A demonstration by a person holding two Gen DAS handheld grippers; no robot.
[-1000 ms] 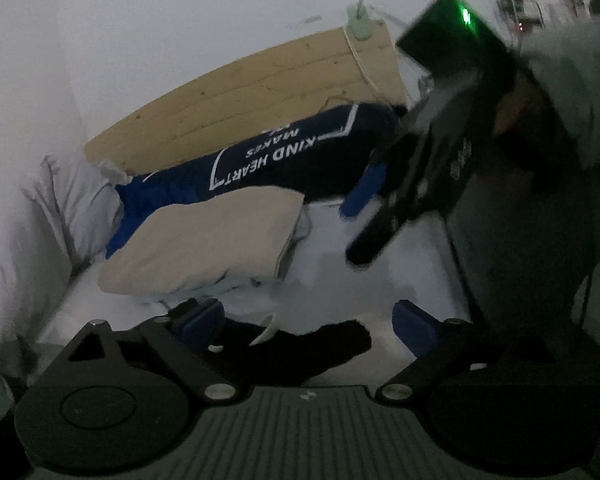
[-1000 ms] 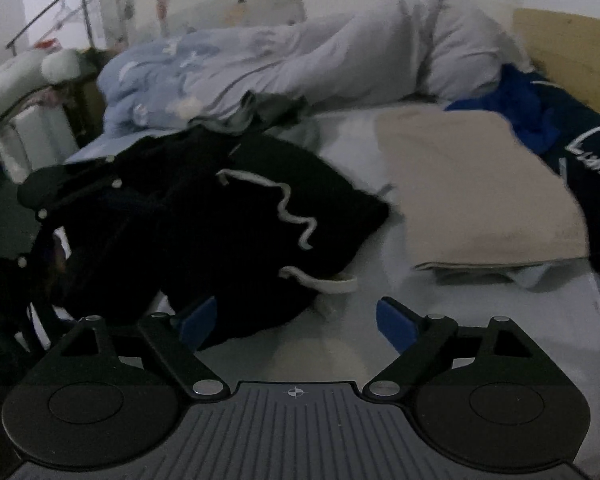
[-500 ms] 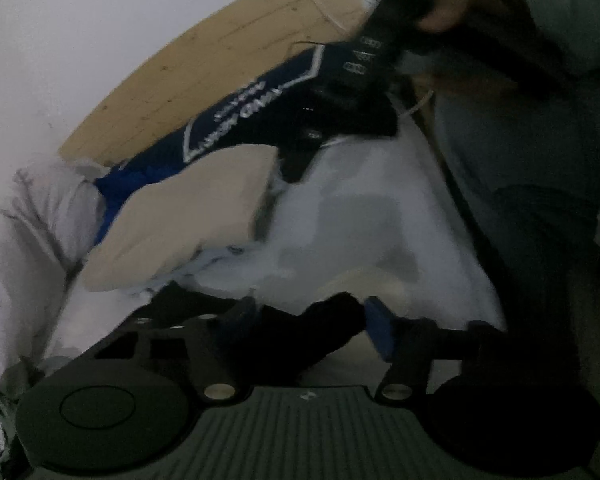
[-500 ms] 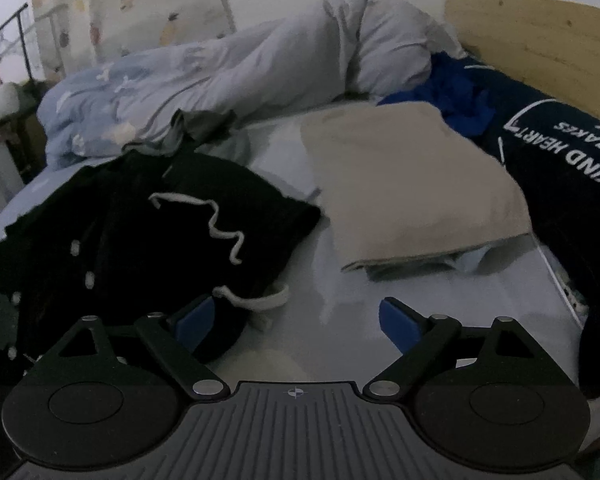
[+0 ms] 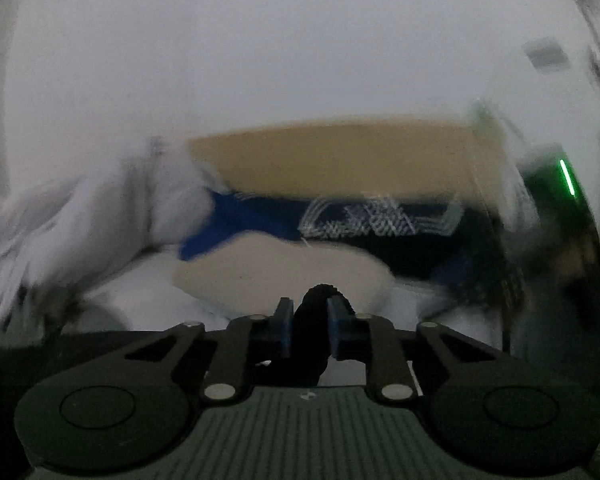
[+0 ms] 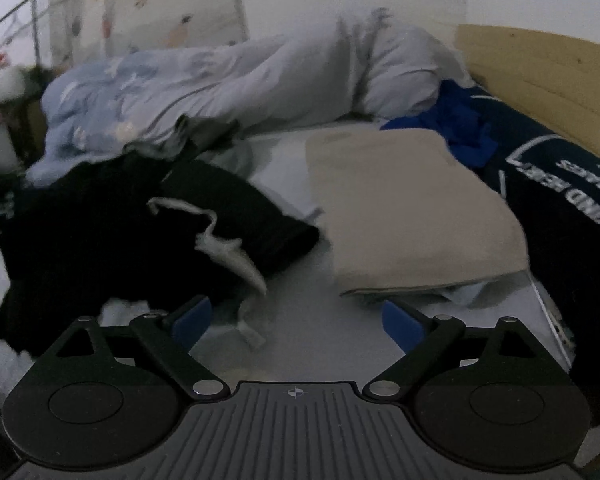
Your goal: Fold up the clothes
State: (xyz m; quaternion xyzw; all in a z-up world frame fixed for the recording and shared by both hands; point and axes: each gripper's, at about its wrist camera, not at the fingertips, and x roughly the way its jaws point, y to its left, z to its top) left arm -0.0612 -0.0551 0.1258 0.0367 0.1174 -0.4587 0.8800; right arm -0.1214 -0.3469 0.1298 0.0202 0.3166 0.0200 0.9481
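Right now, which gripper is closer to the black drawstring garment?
Left. The left gripper is shut on the black drawstring garment; the right gripper hovers open beside it, not touching.

Between your left gripper's (image 5: 308, 334) matt blue pads sits the black garment (image 6: 112, 232), a soft, fuzzy cloth with a pale woven drawcord (image 6: 224, 244). Your right gripper (image 6: 296, 320) is matt black plastic with bright metal pivot pins. The folded beige cloth (image 6: 412, 212) looks smooth; the headboard (image 6: 540, 76) is pale, knotty wood.

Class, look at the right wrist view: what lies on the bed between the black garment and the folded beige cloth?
In the right wrist view, only bare pale sheet separates the black garment from the folded beige cloth.
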